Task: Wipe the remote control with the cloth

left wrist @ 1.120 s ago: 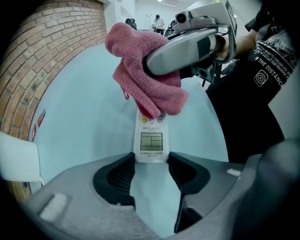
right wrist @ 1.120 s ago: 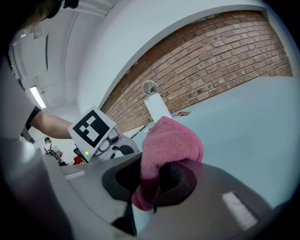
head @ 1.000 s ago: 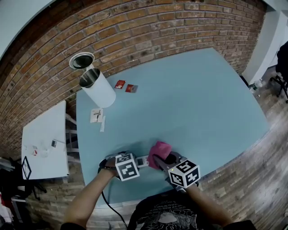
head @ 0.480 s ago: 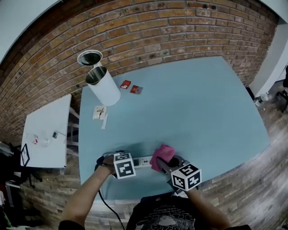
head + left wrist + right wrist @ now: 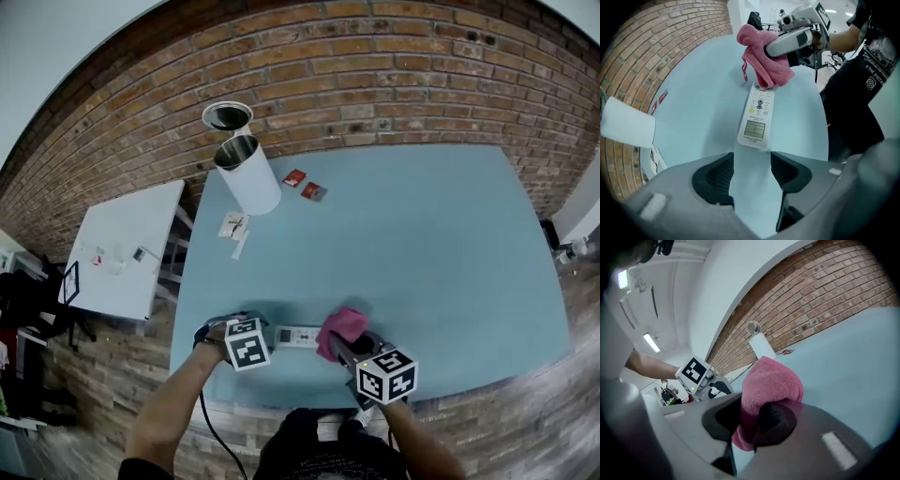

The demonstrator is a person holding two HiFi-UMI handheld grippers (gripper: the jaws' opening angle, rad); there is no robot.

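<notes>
The remote control lies flat on the blue worktop, close to the person's edge. Just off the remote's display end hangs the left gripper, its jaws spread and just now opening wider, with only bare worktop between them. At the remote's other end, the right gripper has its jaws pinching the pink cloth, which drapes onto that end.

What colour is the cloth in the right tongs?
Pink cloth; clearest in the right gripper view.

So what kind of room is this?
Probably a workroom or lab, though I can't be sure: a bare brick wall, a big blue table and a small white table beside it.
</notes>
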